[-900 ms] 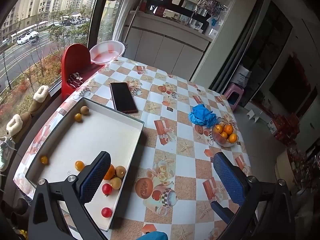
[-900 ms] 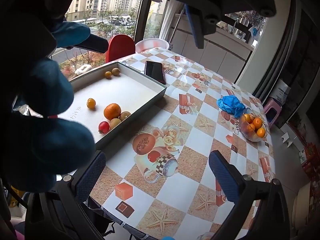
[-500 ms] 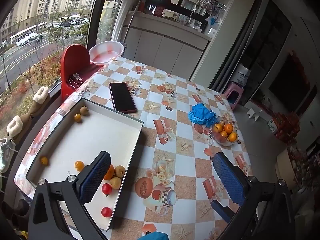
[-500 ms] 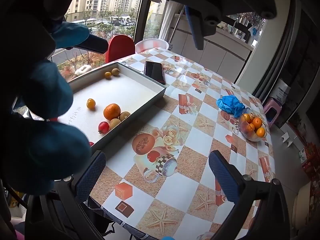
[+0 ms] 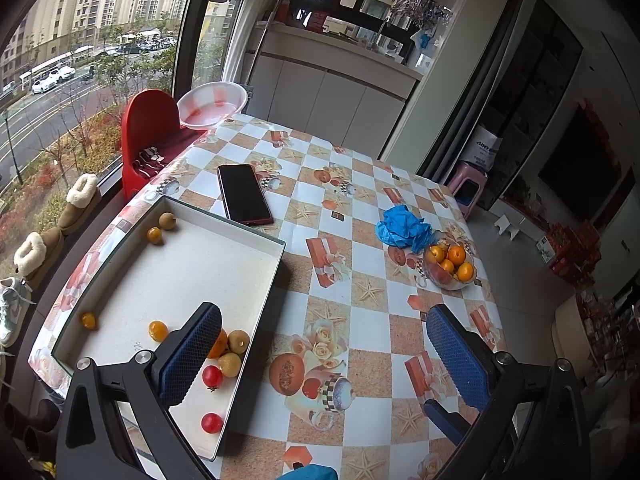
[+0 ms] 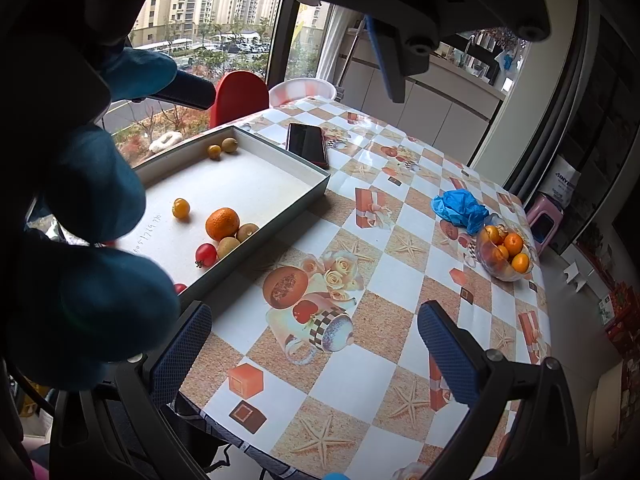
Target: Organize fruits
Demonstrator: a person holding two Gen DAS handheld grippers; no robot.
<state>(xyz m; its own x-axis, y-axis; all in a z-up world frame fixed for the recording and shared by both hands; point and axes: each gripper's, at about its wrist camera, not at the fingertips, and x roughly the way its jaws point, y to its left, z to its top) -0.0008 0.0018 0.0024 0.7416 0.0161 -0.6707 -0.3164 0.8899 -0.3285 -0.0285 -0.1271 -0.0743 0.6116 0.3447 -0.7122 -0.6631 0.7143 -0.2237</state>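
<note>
Fruits lie loose in the grey tray (image 5: pixel 276 276): an orange (image 6: pixel 222 223), cherry tomatoes (image 5: pixel 212 376) and small brown fruits (image 5: pixel 238 340) sit near its closest corner, away from the glass bowl (image 6: pixel 505 255) of oranges. The left gripper (image 5: pixel 324 360) and right gripper (image 6: pixel 314 354) both hang wide with nothing held. Round fruit may roll away if a finger bumps it (tomatoes may squash), and the phone (image 5: pixel 244 193) touches the tray's far wall.
</note>
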